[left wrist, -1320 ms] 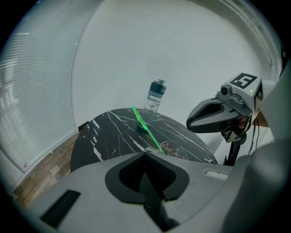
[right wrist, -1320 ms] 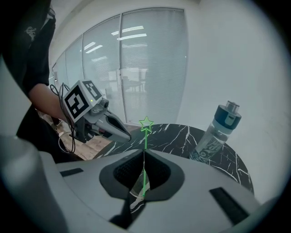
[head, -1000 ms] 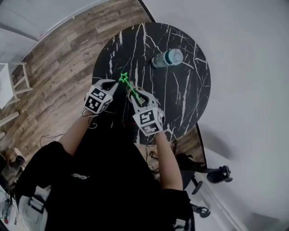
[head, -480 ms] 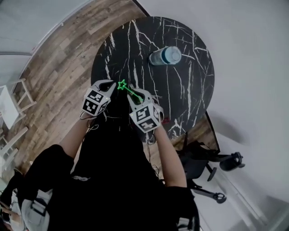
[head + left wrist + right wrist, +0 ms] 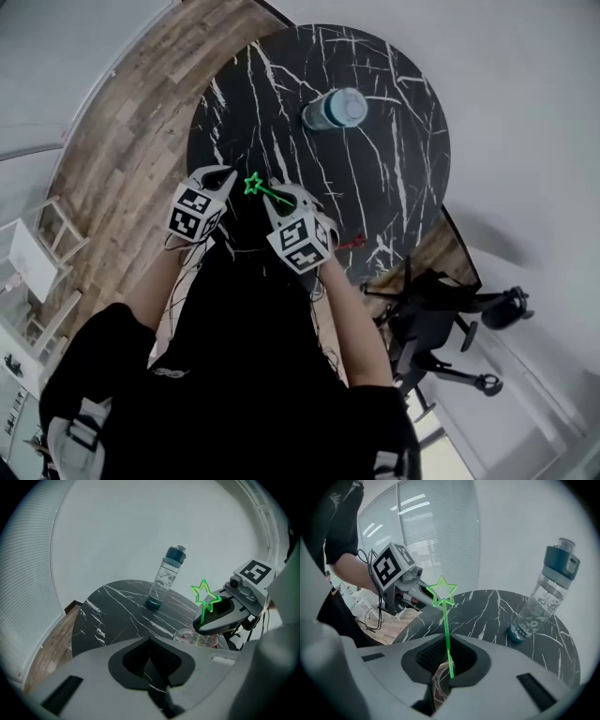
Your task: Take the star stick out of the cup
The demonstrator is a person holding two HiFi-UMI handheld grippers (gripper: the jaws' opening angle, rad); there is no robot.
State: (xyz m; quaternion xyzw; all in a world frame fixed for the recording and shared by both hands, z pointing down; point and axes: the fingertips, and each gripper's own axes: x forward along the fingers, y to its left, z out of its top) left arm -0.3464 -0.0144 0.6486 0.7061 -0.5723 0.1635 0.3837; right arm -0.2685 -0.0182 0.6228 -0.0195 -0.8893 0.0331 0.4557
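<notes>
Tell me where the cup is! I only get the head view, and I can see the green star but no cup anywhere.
Observer: The left gripper view shows it. The cup is clear glass and sits just beneath the right gripper.
Operator: Is the stick really pinched?
Observer: Yes. In the right gripper view the jaws are shut on the star stick, partway down its stem.
Operator: Is it out of the cup yet?
Observer: I can't be sure. In the left gripper view a bit of green shows down at the cup, so the lower end doesn't look clear of it.
</notes>
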